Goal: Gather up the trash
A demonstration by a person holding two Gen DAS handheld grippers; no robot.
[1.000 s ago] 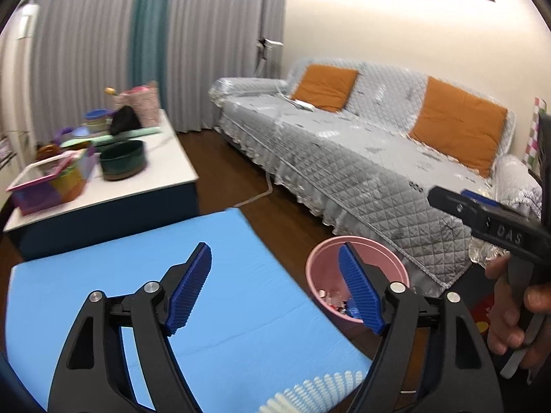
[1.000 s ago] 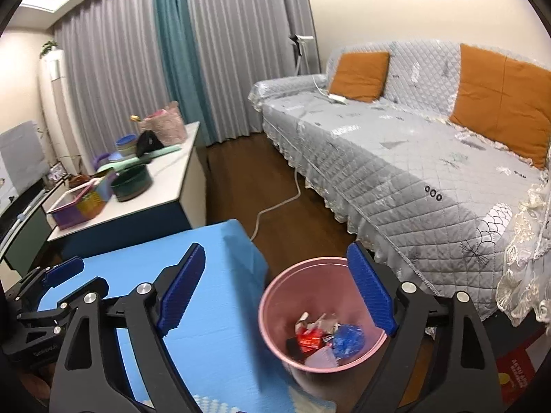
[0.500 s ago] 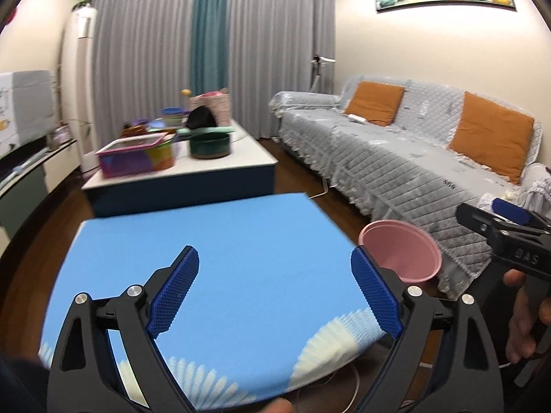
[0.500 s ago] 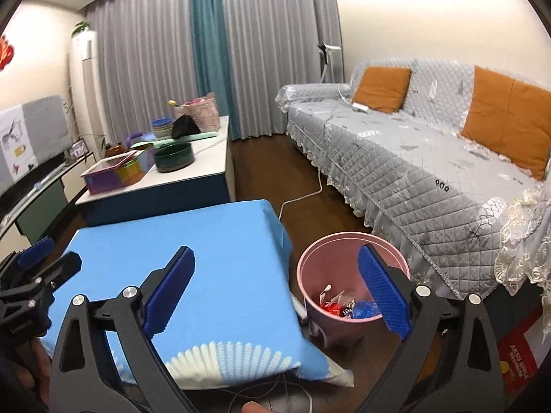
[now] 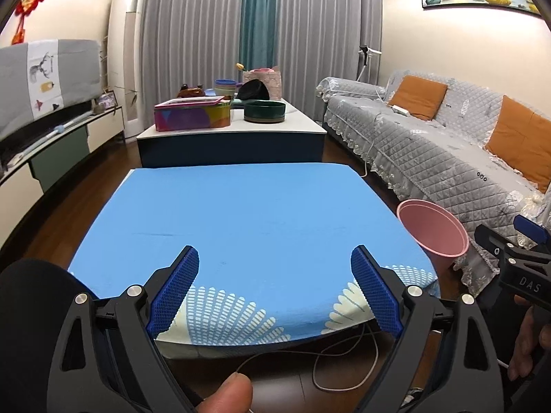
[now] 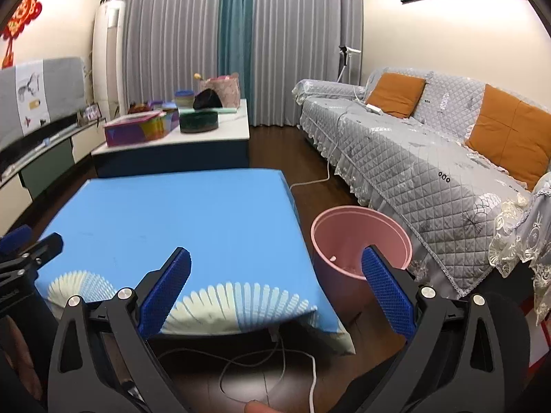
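Left gripper (image 5: pixel 274 287) and right gripper (image 6: pixel 275 284), jaws just spread wide and empty, hover over a blue-clothed table (image 5: pixel 241 213); round pink plastic bin (image 6: pixel 358 241) at lower right.

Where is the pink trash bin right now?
The pink trash bin stands on the wooden floor, right of the blue-covered table and in front of the grey sofa; it shows in both wrist views.

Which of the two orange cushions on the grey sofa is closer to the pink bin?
The larger orange cushion at the sofa's near end, nearer the round pink plastic bin; the smaller cushion sits farther back, toward the curtains.
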